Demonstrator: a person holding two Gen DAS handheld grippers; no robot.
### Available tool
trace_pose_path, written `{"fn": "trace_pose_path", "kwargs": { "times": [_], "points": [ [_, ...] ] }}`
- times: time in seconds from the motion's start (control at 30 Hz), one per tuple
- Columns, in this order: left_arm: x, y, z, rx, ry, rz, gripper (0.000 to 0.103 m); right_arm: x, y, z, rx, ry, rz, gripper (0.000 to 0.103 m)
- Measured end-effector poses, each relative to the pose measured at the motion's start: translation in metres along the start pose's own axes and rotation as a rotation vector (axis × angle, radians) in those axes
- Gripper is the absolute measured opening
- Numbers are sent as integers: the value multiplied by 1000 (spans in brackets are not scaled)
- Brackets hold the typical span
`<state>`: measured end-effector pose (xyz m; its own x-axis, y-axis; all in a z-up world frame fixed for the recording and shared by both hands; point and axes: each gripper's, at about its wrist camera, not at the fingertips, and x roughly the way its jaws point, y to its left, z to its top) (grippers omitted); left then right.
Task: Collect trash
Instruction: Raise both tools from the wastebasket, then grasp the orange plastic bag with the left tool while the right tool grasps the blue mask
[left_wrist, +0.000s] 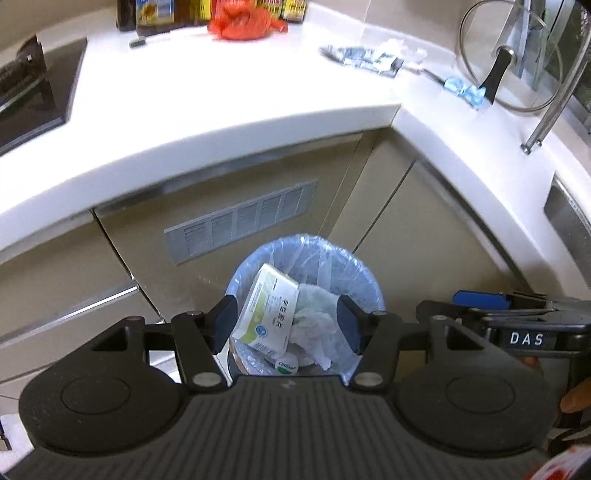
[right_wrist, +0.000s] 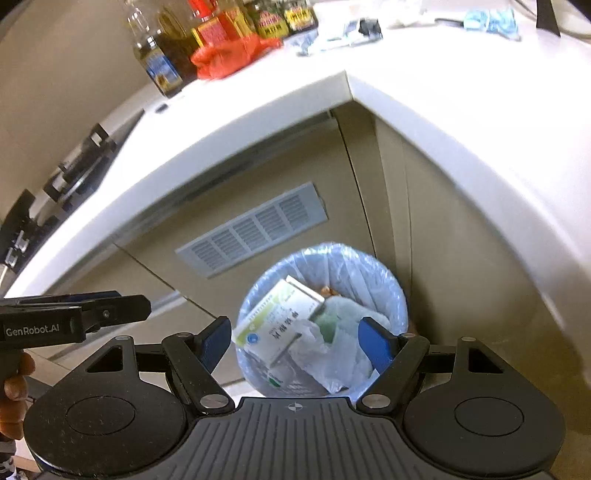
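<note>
A round bin with a pale blue liner stands on the floor in the cabinet corner. Inside lie a white-and-green carton and crumpled white wrappers. Both grippers hover well above it, pointing down. My left gripper is open, nothing between its pads. My right gripper stands open and empty too. On the white counter lie a red plastic bag, clear crinkled wrappers and a blue wrapper.
Sauce bottles line the back of the counter. A black hob sits at the left, a glass pot lid and a sink at the right. A grey vent is set in the cabinet behind the bin.
</note>
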<state>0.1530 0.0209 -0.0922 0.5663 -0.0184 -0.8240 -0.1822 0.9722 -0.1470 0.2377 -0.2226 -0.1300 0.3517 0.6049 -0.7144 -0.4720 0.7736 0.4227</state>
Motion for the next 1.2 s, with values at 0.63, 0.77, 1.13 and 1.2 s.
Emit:
{"fn": "trace_pose_path", "kwargs": {
  "times": [0.63,0.77,1.13,1.2],
  "points": [
    [-28,6,51,51,-192,-13,61,-53,-30,33,90,-156,-56,76],
    [-22,21,77,64,-237,3,64,-54,-37,48,117,-197,-86,76],
    [19,48,175,181,-337,47,68,-40,-41,104,161,-306,-114,76],
    [29,50,195,214,-356,53,68,-37,-41,117,162,-325,-121,76]
  ]
}}
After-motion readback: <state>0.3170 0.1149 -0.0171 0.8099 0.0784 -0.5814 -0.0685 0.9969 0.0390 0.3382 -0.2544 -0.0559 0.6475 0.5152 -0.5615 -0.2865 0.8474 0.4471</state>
